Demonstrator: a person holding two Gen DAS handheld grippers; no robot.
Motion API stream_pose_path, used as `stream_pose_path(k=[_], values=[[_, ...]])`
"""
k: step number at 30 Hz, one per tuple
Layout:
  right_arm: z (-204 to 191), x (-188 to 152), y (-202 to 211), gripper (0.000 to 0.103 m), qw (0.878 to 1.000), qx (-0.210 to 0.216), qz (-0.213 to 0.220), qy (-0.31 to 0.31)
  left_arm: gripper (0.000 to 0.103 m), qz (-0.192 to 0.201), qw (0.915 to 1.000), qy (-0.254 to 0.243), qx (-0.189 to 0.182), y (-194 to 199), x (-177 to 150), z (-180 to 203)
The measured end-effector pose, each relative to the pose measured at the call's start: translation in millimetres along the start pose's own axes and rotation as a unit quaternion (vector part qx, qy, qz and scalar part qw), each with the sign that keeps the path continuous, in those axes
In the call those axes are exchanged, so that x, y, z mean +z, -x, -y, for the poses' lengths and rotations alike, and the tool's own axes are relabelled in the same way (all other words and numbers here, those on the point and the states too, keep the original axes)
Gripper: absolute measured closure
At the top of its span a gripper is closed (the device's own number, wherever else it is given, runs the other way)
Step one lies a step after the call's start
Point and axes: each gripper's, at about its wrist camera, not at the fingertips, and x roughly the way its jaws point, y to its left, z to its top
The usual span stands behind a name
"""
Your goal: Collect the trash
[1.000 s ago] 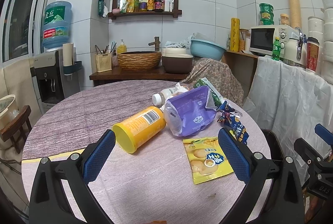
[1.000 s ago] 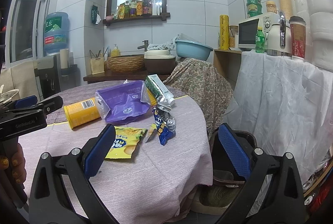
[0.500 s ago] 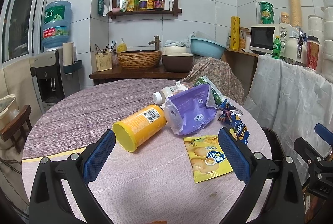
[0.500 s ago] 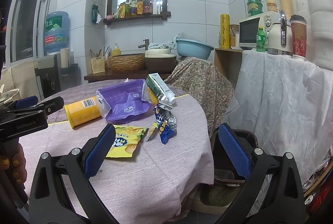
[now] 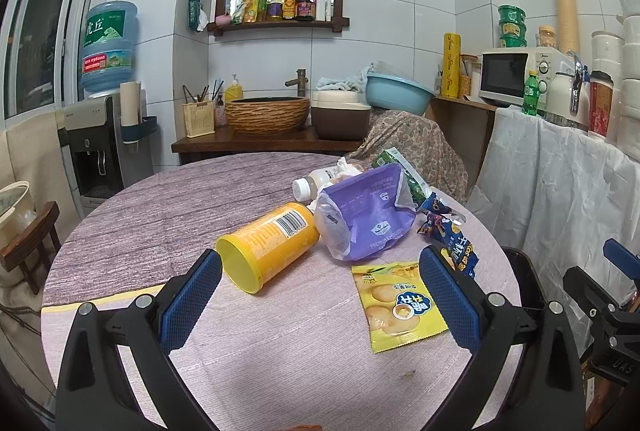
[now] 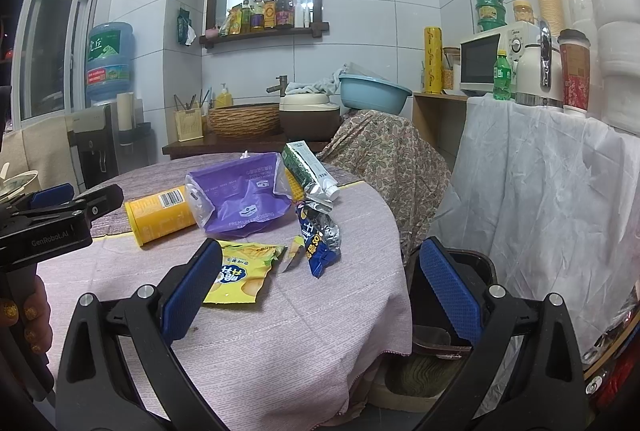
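Note:
Trash lies on a round table: a yellow can on its side, a purple bag, a yellow snack packet, a blue wrapper, a green carton and a small white bottle. My left gripper is open and empty, just short of the can and the packet. My right gripper is open and empty at the table's right edge, near the yellow packet and blue wrapper. A black bin stands on the floor by the table.
A white-draped counter with a microwave stands at the right. A patterned cloth heap sits behind the table. A sink shelf with a woven basin and a water dispenser lie beyond.
Both grippers have edged slightly closer to the trash on the table. Nothing has been picked up or moved.

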Motion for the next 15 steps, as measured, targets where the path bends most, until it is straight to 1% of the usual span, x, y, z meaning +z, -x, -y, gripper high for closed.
stream_pose_path(k=[15], values=[[-0.5,-0.4,0.0,0.005,1.000,0.001,-0.002,0.000,0.005,-0.001,1.0000,0.001,0.000,-0.6,-0.1,-1.0]])
